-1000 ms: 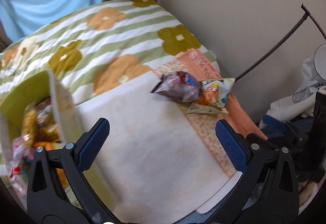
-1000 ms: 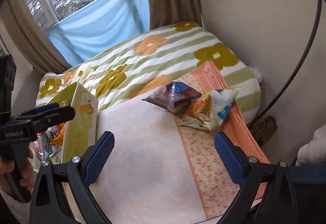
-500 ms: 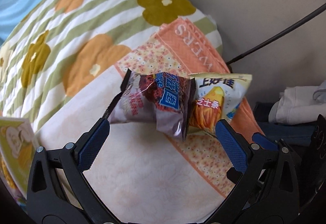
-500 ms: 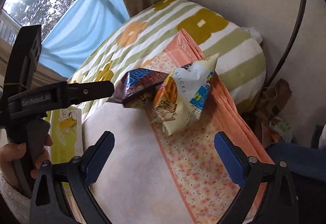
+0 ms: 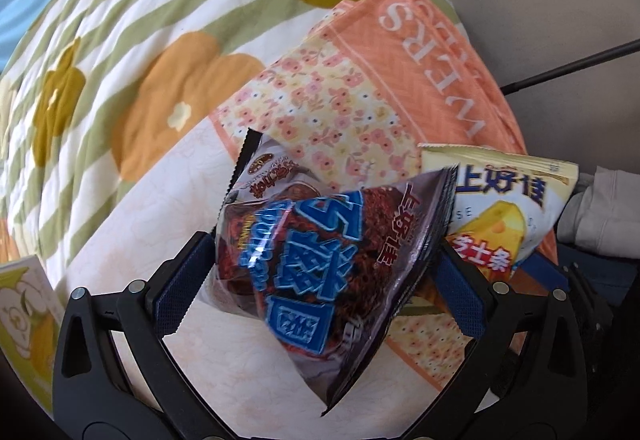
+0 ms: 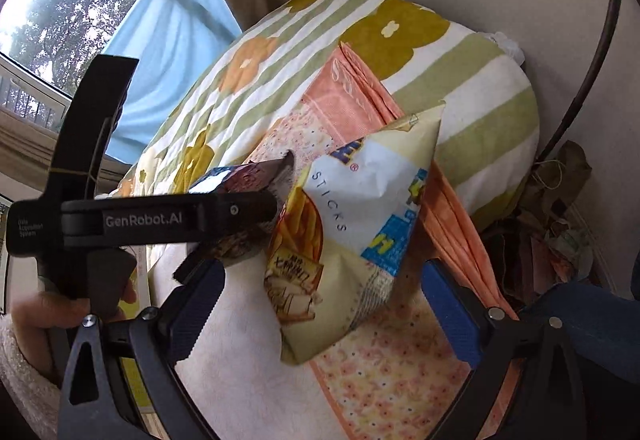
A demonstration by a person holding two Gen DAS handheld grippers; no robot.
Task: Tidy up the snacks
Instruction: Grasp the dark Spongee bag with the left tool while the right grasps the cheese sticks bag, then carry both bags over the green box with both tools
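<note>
Bedroom, daylight: on a cream towel point(image 5: 248, 360) spread over a flowered quilt point(image 5: 160, 20), the left gripper point(image 5: 320, 280) straddles a purple snack bag point(image 5: 320, 252), jaws spread and not yet clamped, seemingly for a lift. Just right, the right gripper point(image 6: 320, 304) brackets a yellow cheese-sticks bag point(image 6: 360, 224), likewise unclenched.

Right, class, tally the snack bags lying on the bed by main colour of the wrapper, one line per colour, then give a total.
Dark purple-brown bag with blue lettering: 1
Pale yellow-and-white cheese sticks bag: 1
Total: 2 snack bags
</note>
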